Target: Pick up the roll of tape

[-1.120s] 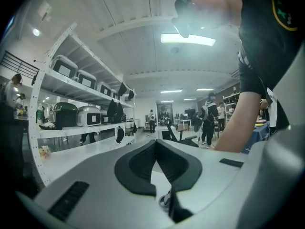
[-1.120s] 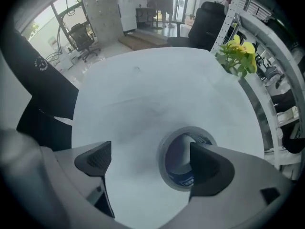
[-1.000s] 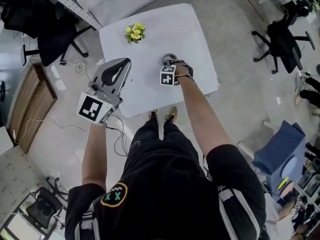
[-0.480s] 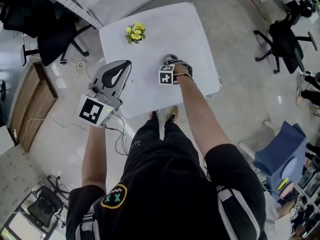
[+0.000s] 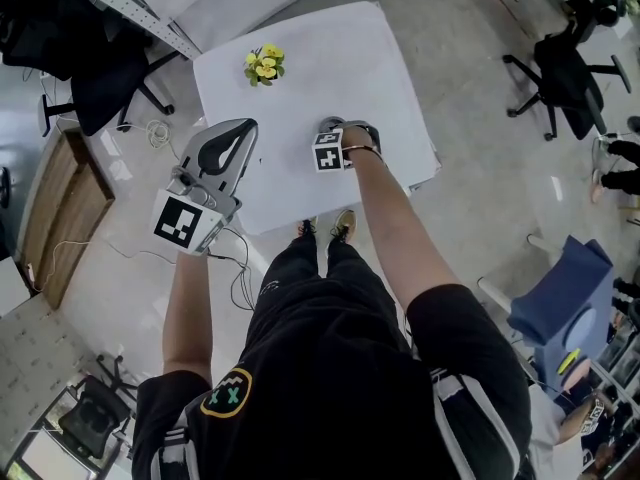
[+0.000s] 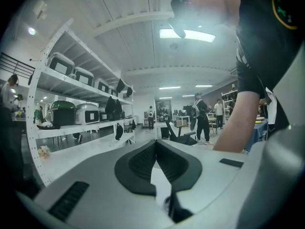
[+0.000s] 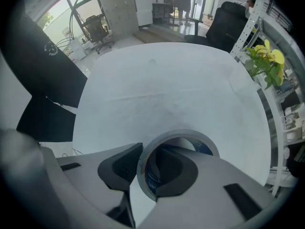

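The roll of tape [image 5: 329, 123] is a grey ring with a blue inner label, lying flat on the white table [image 5: 300, 58]. My right gripper [image 5: 336, 129] points straight down onto it. In the right gripper view the roll's wall [image 7: 180, 134] stands between the jaws of the right gripper [image 7: 141, 163], one pad outside the ring and one inside. These jaws have just been closing and now pinch that wall. My left gripper [image 5: 243, 131] hangs level off the table's left edge. Its jaws meet at the tips [image 6: 155, 143] with nothing in them.
A small yellow flower plant [image 5: 264, 64] stands at the table's far left, also seen at the right edge of the right gripper view [image 7: 267, 61]. Black office chairs [image 5: 565, 78] and a metal shelf [image 5: 130, 13] surround the table. Cables [image 5: 240, 278] lie on the floor.
The right hand has stayed over the roll with only a slight shift. The left gripper has kept its place.
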`<state>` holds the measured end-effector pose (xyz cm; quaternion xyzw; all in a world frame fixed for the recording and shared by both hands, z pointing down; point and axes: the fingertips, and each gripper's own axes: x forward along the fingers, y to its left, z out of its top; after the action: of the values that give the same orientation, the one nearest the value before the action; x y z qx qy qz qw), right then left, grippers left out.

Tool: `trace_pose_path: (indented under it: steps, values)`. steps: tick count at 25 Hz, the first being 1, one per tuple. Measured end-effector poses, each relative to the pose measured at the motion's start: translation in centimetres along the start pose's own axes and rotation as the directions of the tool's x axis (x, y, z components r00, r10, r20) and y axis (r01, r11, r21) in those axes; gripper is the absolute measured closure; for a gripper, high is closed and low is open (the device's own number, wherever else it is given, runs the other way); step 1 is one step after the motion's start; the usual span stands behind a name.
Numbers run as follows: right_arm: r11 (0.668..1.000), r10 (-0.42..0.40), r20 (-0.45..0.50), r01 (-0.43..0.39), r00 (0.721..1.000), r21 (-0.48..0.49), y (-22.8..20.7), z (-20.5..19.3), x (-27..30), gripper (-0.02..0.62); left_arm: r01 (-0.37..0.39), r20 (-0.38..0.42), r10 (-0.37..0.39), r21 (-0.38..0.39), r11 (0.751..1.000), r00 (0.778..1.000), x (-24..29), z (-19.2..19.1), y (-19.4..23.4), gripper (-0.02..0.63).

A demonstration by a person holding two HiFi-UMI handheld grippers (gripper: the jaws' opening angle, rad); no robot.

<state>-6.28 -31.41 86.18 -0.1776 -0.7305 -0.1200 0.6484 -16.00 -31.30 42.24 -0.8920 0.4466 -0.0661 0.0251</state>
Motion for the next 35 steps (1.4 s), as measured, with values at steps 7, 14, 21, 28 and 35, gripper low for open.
trace_pose_path:
  steps: [7,14,21,28,35]
  values:
    - [0.982,-0.070,0.153,0.040,0.986,0.185,-1.0,1.1,-2.6,0.529,0.013,0.015,-0.013,0.008,1.000,1.000,-0.1,0.9,-0.7,0.588]
    - [0.879,-0.280,0.404,0.064,0.871,0.473,-4.5,2.8,-10.2,0.531,0.043,0.055,-0.044,0.023,0.999,0.998,0.3,2.3,-2.1,0.588]
    - [0.804,-0.440,0.459,0.110,0.772,0.584,-4.3,1.1,-17.5,0.531,0.066,0.095,-0.068,0.018,0.998,0.993,1.2,3.8,-3.2,0.588]
    - [0.720,-0.634,0.520,0.192,0.573,0.667,-3.3,0.1,-27.5,0.531,0.111,0.114,-0.110,-0.003,0.994,0.987,2.1,4.3,-4.0,0.588]
    - [0.677,-0.734,0.600,0.269,0.318,0.685,0.0,1.0,-39.5,0.531,0.158,0.133,-0.156,-0.005,0.987,0.979,3.3,5.3,-5.2,0.588]
